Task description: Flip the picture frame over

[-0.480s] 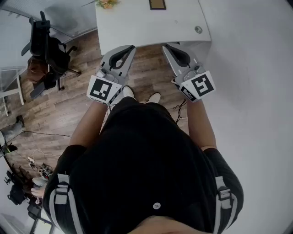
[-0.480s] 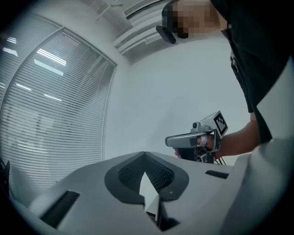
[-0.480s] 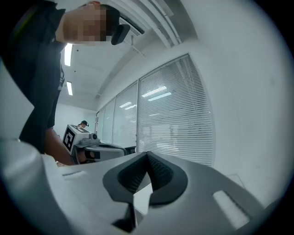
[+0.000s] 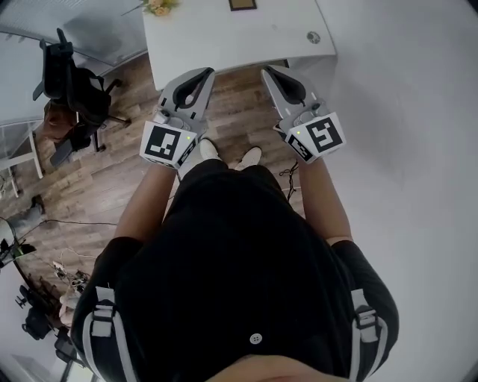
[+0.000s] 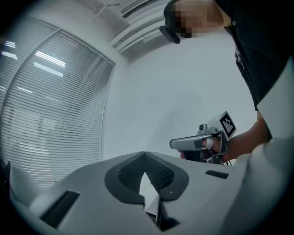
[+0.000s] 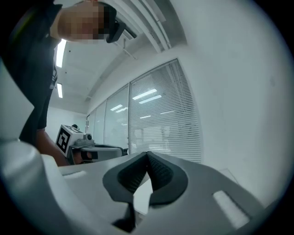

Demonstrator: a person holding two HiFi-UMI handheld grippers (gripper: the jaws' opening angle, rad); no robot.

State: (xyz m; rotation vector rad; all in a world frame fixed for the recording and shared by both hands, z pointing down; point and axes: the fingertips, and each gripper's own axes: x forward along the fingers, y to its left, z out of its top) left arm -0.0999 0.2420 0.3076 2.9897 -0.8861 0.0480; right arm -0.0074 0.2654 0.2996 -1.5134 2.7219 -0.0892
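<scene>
Holding both grippers level and empty, short of the table.
Your left gripper [image 4: 200, 72] and right gripper [image 4: 270, 72] both have their jaws pressed together on nothing, side by side over the wooden floor [image 4: 127, 171], near the white table [image 4: 224, 37]. The picture frame [image 4: 242, 4] lies farther back on that table, well apart from both.

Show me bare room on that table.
Bare: the near and middle of the table, bordered by the flowers far left, the picture frame at the far edge, the round cap at right. Only that edge is occupied.
</scene>
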